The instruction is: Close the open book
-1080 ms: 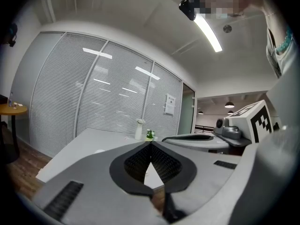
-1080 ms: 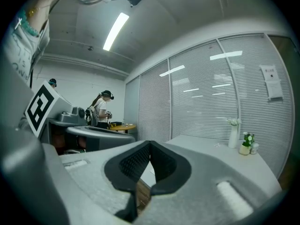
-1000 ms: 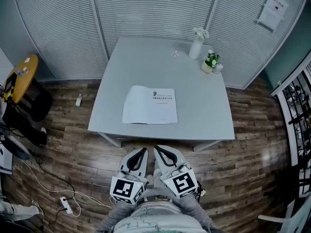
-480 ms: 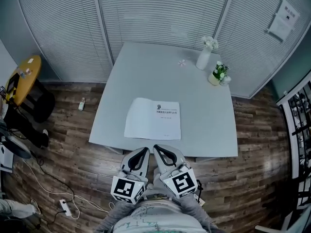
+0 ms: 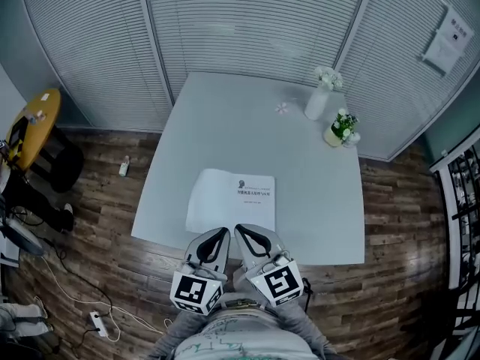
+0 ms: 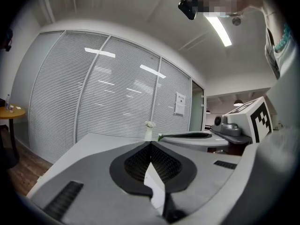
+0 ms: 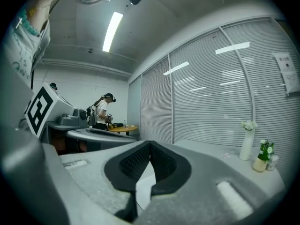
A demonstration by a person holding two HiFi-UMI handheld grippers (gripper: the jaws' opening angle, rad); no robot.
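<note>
The open book lies flat on the grey table, close to its near edge, white pages up with print on the right page. My left gripper and right gripper are side by side, both shut and holding nothing, with their tips at the book's near edge. In the left gripper view the left gripper's jaw tips meet, and a sliver of white page shows below them. The right gripper view shows the right gripper the same way, over a strip of page.
A white vase and a small potted plant stand at the table's far right corner, with a small flower-shaped piece beside them. A yellow round table is at the left. Slatted blinds wall the back. A person stands far off.
Both grippers have come forward together to the table. Their tips, which were over the floor short of the table edge, now reach the book's near edge. Both stayed shut.
</note>
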